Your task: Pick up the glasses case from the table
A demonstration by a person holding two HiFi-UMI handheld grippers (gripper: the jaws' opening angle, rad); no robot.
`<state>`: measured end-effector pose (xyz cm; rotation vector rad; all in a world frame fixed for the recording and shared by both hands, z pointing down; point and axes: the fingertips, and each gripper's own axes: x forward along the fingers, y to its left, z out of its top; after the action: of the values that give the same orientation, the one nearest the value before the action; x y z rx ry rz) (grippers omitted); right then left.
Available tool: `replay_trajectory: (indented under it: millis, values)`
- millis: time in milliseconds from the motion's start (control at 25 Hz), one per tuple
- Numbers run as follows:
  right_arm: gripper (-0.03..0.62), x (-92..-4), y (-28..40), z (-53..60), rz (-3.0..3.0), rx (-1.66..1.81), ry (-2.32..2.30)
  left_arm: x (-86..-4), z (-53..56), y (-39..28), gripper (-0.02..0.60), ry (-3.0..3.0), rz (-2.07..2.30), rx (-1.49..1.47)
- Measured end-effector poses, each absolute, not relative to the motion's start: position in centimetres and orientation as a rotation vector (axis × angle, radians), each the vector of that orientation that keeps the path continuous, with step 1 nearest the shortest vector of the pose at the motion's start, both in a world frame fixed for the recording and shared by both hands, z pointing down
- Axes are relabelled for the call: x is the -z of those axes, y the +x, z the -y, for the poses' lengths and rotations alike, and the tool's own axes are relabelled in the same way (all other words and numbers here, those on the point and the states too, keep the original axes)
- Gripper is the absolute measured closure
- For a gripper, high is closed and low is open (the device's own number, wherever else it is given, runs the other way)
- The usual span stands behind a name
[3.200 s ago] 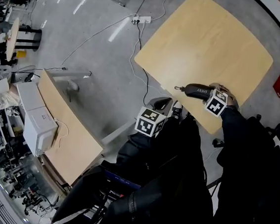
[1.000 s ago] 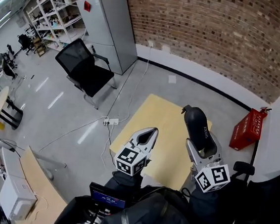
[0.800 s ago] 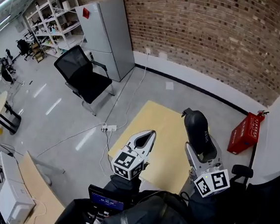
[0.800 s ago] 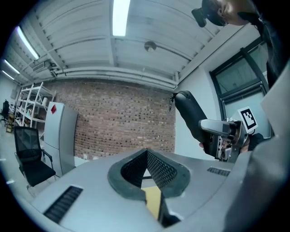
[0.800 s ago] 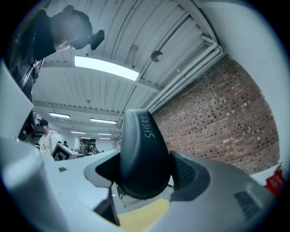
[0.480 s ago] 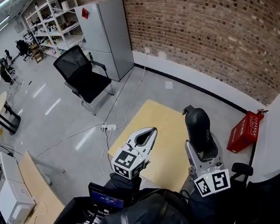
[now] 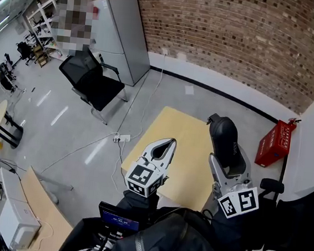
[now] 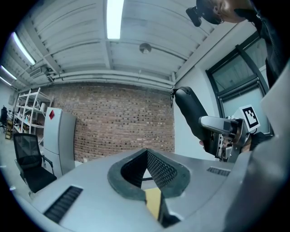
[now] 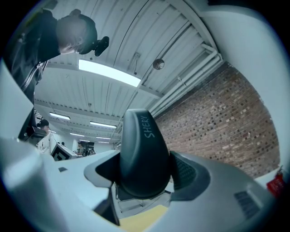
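Observation:
The black glasses case (image 7: 225,142) stands on end in the air above the bare wooden table (image 7: 180,147), clamped by my right gripper (image 7: 226,168). In the right gripper view the case (image 9: 143,149) fills the space between the jaws, its white lettering facing me. My left gripper (image 7: 162,149) is held up beside it, to the left, over the table's near left part. Its jaws are closed tip to tip with nothing between them, as the left gripper (image 8: 146,174) view shows. From that view the case (image 8: 192,114) rises at the right.
A red box (image 7: 273,143) sits on the floor by the white wall, right of the table. A black office chair (image 7: 89,79) and a grey cabinet (image 7: 117,34) stand at the far left. A power strip (image 7: 120,138) with cables lies on the floor left of the table.
From 3.2 s ago the case has gone from lying on the table in the right gripper to being held up in the air. Over the last second both grippers have barely shifted.

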<state>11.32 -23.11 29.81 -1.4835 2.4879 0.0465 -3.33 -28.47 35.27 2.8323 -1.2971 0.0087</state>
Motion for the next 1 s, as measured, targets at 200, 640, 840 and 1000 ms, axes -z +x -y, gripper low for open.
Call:
replay_trajectory:
  millis: [200,640,840,1000]
  values:
    - [0.249,-29.99,11.52,23.32,-2.489,-0.052,-1.486,-35.61,28.68,-3.19,0.581,2.822,1.302,-0.007]
    - [0.249,-30.27,11.71,23.3,-2.485,-0.06,-1.484,-35.7,28.43,-3.08,0.581,2.822,1.312,-0.012]
    - [0.249,-30.28,11.24,23.47,-2.489,-0.066,-1.486,-35.69,28.61,-3.41,0.581,2.822,1.31,-0.009]
    - [0.249,-30.26,11.07,23.67,-2.494,-0.075,-1.49,-35.62,28.92,-3.44,0.581,2.824,1.305,-0.007]
